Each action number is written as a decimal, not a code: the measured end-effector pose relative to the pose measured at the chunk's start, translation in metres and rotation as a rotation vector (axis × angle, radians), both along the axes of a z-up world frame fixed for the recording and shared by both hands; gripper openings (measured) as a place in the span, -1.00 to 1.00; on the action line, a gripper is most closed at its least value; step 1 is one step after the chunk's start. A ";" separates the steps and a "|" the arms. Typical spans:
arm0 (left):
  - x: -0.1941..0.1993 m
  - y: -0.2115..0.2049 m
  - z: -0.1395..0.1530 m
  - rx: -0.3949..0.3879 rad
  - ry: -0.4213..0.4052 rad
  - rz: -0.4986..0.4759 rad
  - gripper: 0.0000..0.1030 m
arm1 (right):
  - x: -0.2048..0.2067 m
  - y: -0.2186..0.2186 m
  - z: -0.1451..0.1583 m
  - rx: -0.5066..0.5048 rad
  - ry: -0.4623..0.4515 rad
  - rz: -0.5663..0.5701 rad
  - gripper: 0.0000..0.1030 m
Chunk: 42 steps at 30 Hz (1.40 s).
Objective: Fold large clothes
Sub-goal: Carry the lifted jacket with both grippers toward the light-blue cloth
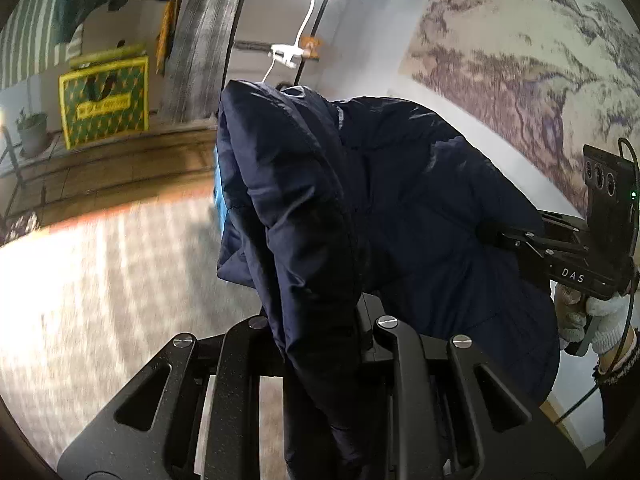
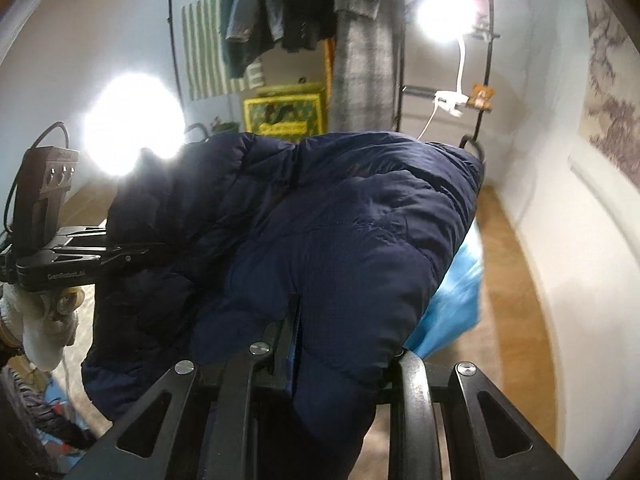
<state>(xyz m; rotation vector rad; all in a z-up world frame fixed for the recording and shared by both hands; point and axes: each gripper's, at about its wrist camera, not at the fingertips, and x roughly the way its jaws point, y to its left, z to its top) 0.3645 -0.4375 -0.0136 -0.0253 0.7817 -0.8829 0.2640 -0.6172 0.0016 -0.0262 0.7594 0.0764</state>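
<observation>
We are holding a dark navy puffer jacket [image 1: 400,200] up in the air between our two grippers, well above the pale carpet [image 1: 100,300]. It is bunching into a thick, puffy bundle, and a strip of bright blue lining [image 2: 456,300] is peeking out at its edge. Our left gripper [image 1: 320,320] is pinching a fold of the jacket between its jaws, and our right gripper [image 2: 344,344] is doing the same at another edge, the jaws pressed into the padding. We are judging that two grips apart are letting the bulky coat hang so it can be laid out or doubled over. Gloved hands are gripping each handle. Beyond the jacket, a clothes rack [image 2: 400,80] is carrying hanging garments beside a yellow and green bag [image 1: 104,100] and a clip-on lamp [image 2: 444,16].
</observation>
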 end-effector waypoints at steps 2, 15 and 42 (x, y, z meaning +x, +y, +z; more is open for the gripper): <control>0.017 -0.016 0.008 -0.020 -0.012 0.009 -0.64 | 0.018 -0.012 0.011 -0.035 -0.023 -0.005 -0.60; 0.140 -0.106 -0.013 -0.078 -0.034 0.113 -0.64 | 0.148 -0.068 0.017 -0.214 -0.091 -0.060 -0.60; 0.203 -0.097 -0.112 -0.044 0.191 0.245 -0.01 | 0.048 -0.165 -0.087 0.214 0.002 -0.380 0.66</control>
